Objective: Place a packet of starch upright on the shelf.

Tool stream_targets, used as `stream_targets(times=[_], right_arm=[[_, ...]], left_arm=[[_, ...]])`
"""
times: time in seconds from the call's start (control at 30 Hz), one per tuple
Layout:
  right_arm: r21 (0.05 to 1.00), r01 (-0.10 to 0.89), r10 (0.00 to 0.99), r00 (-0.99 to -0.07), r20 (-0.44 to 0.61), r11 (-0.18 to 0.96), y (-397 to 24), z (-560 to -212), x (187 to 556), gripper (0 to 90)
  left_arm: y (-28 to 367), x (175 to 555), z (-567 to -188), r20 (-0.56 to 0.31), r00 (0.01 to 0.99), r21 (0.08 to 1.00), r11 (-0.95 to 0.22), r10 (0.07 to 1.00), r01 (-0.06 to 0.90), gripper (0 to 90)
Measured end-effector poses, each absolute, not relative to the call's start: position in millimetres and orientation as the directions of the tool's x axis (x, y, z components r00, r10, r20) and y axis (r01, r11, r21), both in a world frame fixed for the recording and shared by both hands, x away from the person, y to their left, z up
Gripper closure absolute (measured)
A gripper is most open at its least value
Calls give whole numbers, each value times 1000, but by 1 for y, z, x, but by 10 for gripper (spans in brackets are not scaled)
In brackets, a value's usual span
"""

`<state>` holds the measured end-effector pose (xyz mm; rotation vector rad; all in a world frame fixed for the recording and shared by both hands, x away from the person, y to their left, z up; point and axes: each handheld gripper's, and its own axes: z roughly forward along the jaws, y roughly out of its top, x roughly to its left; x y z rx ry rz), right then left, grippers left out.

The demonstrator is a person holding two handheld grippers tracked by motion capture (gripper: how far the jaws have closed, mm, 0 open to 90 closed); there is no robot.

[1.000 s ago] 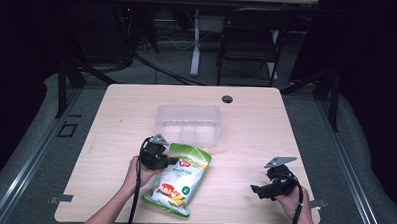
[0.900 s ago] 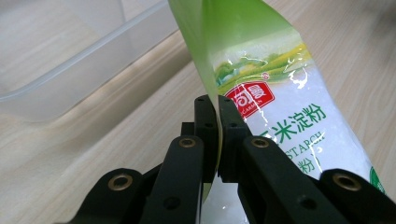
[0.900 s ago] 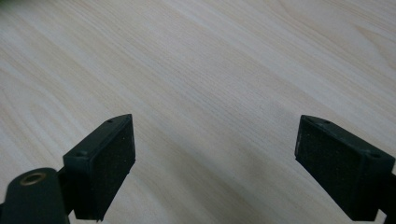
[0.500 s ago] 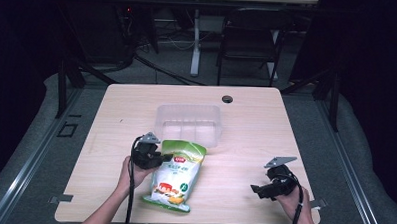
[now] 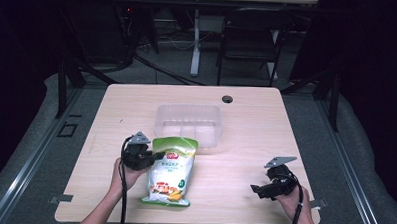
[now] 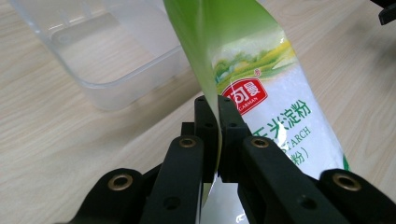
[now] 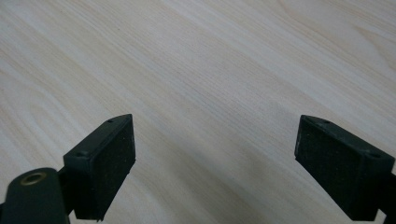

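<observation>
High view: starch bag (image 5: 170, 177) lies lengthwise on the desk (image 5: 246, 118), green top end toward the clear plastic tub (image 5: 188, 122), bottom end toward the person. Left tool (image 5: 152, 158) is clamped on the bag's left edge near the top. Left gripper view confirms it: jaws pinched tight on the thin film seam of the bag (image 6: 261, 88), tub (image 6: 93, 51) just beyond. Gripping the flat edge rather than the powder-filled belly makes sense, since the film gives the pads something thin to bite. The top looks slightly raised, so my read is a lift toward the tub, which sits just beside the bag's top. Right tool (image 5: 262, 190) sits well apart near the desk's right front corner, jaws wide, nothing between them; right gripper view shows bare wood. Looks parked.
</observation>
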<state>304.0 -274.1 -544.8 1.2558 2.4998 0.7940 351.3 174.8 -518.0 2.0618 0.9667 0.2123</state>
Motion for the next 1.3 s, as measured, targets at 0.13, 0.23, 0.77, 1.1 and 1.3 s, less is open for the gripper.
stream_targets(times=[0.13, 0.23, 0.77, 1.1, 1.3], right_arm=[[564, 669, 797, -603, 30, 484, -274, -545, 304, 118], [561, 672, 798, -602, 33, 484, -274, -545, 304, 118], [564, 664, 792, -610, 29, 491, -273, -544, 304, 117], [571, 663, 795, -606, 30, 484, -274, -544, 304, 117], [571, 664, 795, -606, 31, 483, -274, -544, 304, 117]], left_arm=[[182, 347, -517, -181, 681, 757, -341, 710, 558, 890], [186, 345, -516, -170, 675, 762, -338, 718, 552, 890], [203, 335, -508, -176, 638, 782, -287, 750, 554, 892], [205, 334, -502, -189, 638, 793, -268, 746, 547, 892], [208, 332, -495, -190, 641, 803, -258, 743, 537, 893]])
